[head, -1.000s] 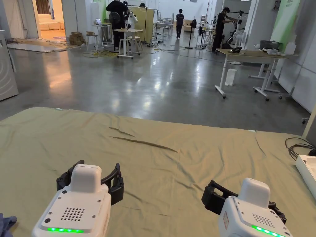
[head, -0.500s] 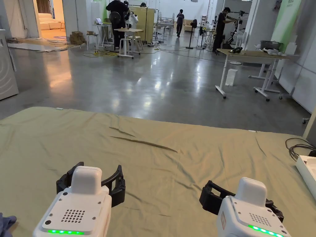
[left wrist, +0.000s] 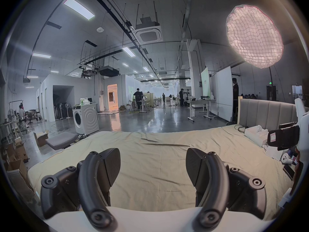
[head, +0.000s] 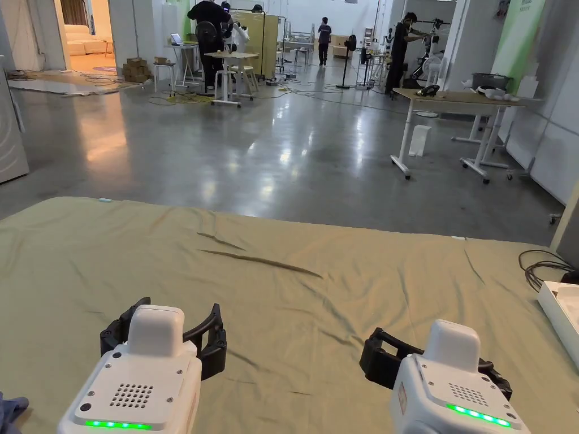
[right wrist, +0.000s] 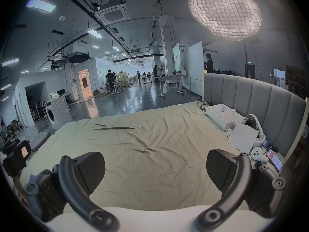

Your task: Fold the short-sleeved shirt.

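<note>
Both claws hover low over a bed covered by an olive-green sheet [head: 316,294]. The left claw [left wrist: 153,167] is released, its jaws spread wide with bare sheet between them. The right claw [right wrist: 155,168] is likewise released, gripping nothing. A scrap of blue cloth [head: 10,408] lies just left of the left claw at the near edge of the head view; whether it is the shirt, and which way it points, cannot be told. Ahead of the claws a long crease [head: 260,263] runs across the sheet. Right of the right claw sits a white box [right wrist: 220,116], by the grey headboard [right wrist: 250,95].
</note>
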